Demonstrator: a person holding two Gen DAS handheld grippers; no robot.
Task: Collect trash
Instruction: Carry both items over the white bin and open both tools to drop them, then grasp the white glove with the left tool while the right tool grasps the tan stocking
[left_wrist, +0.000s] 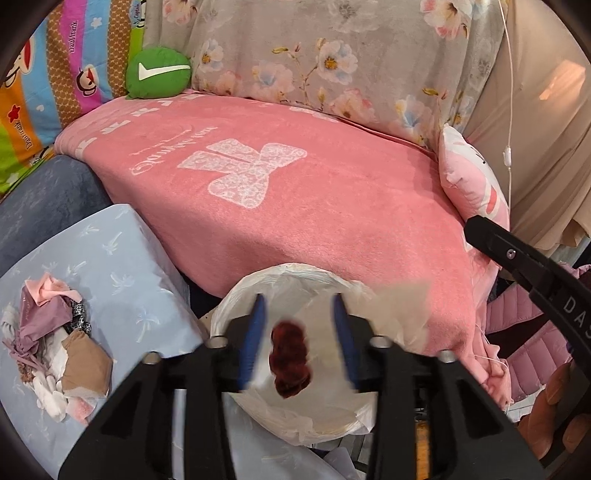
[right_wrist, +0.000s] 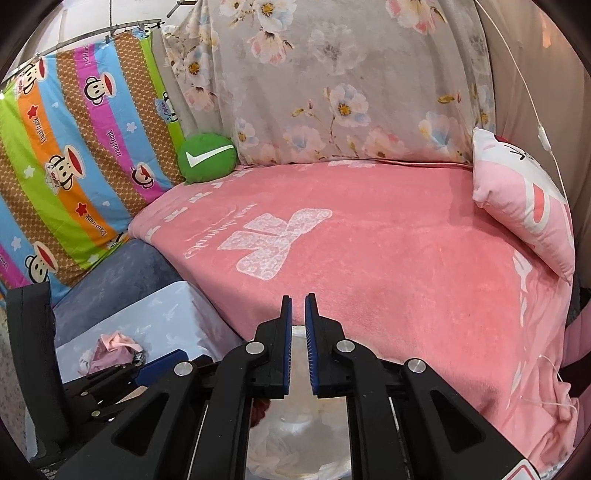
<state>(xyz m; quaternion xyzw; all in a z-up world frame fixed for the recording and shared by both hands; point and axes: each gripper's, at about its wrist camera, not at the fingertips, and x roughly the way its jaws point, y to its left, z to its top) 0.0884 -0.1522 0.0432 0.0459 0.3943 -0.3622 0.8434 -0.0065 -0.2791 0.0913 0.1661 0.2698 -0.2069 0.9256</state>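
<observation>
In the left wrist view my left gripper (left_wrist: 299, 301) hangs open over a round bin lined with a white bag (left_wrist: 295, 269). A dark red crumpled piece (left_wrist: 290, 360), blurred, is inside the bin's mouth below the blue pads, touching neither. A blurred tan scrap (left_wrist: 402, 310) shows at the bin's right rim. In the right wrist view my right gripper (right_wrist: 299, 299) stands with a narrow gap and nothing between its pads. It is above the same bin (right_wrist: 295, 424), beside the pink blanket's edge. A pile of crumpled trash (left_wrist: 55, 350) lies on a light blue surface to the left.
A pink blanket (left_wrist: 295, 192) covers the sofa seat behind the bin. On it are a green cushion (left_wrist: 159, 74) at the back left and a pink-white pillow (left_wrist: 469, 181) on the right. A black finger of the right gripper (left_wrist: 491, 236) juts in from the right.
</observation>
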